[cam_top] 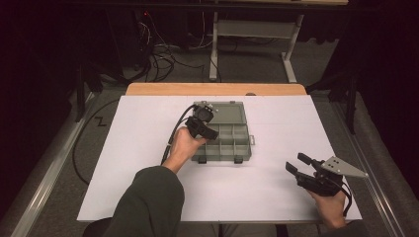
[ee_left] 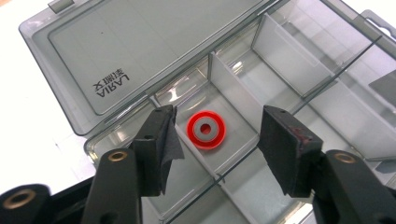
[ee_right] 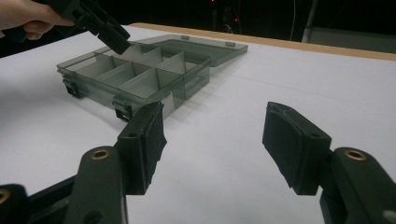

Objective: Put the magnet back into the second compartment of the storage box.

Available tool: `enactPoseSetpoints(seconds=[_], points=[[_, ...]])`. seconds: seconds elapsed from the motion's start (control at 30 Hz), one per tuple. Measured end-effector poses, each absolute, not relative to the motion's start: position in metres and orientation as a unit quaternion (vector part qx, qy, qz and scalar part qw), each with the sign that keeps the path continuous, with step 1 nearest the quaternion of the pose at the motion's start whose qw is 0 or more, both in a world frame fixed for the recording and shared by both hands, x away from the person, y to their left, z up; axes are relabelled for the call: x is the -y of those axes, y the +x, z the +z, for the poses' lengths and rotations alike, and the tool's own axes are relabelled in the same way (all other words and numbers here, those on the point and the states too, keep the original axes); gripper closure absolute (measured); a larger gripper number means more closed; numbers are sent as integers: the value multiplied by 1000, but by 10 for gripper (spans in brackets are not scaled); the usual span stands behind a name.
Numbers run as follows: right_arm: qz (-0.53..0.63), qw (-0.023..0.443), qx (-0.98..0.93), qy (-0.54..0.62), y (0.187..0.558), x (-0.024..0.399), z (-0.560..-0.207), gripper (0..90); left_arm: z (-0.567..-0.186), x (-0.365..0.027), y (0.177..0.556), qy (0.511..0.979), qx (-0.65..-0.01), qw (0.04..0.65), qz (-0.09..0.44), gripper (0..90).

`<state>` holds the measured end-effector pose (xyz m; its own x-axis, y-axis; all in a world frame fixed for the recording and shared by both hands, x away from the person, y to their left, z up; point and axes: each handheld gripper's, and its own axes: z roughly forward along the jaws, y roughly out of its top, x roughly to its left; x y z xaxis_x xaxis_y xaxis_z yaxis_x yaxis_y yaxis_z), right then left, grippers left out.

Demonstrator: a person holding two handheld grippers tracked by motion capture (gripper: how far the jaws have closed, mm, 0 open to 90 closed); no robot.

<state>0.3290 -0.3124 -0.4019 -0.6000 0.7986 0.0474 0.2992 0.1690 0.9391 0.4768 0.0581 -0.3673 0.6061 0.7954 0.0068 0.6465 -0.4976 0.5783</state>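
Red ring [ee_left: 206, 129] lying flat in a compartment of the open organizer box [cam_top: 240, 146] near the table's [cam_top: 148, 187] middle, directly below and between the spread, empty jaws of the left hand-held gripper [ee_left: 215, 140]; right hand-held gripper [cam_top: 297, 164] resting open near the front right corner.

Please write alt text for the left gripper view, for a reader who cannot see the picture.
A small red ring with a grey centre lies in one compartment of an open, smoky-clear plastic organizer box, framed between the open jaws of the left claw, which do not touch it. The box's lid lies flat behind on a white table.
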Motion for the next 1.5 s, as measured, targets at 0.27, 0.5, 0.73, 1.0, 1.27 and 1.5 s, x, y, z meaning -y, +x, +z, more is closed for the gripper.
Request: enactPoseSetpoints(seconds=[0.27,0.5,0.73,1.0,1.27,1.5], points=[[523,238,-725,379,329,313,-402,405,-365,-57,473,856,-414,273,145,399],[522,240,-725,379,328,313,-402,405,-363,-57,470,856,-411,276,146,389],[522,242,-722,385,327,317,-402,405,-361,-60,470,854,-415,277,146,388],[521,244,-718,392,326,319,-402,406,-358,-64,467,856,-411,277,148,389],[522,250,-717,388,323,318,-402,408,-356,-72,461,851,-414,284,155,403],[521,250,-718,388,324,317,-402,409,-350,-77,455,848,-413,291,160,402]])
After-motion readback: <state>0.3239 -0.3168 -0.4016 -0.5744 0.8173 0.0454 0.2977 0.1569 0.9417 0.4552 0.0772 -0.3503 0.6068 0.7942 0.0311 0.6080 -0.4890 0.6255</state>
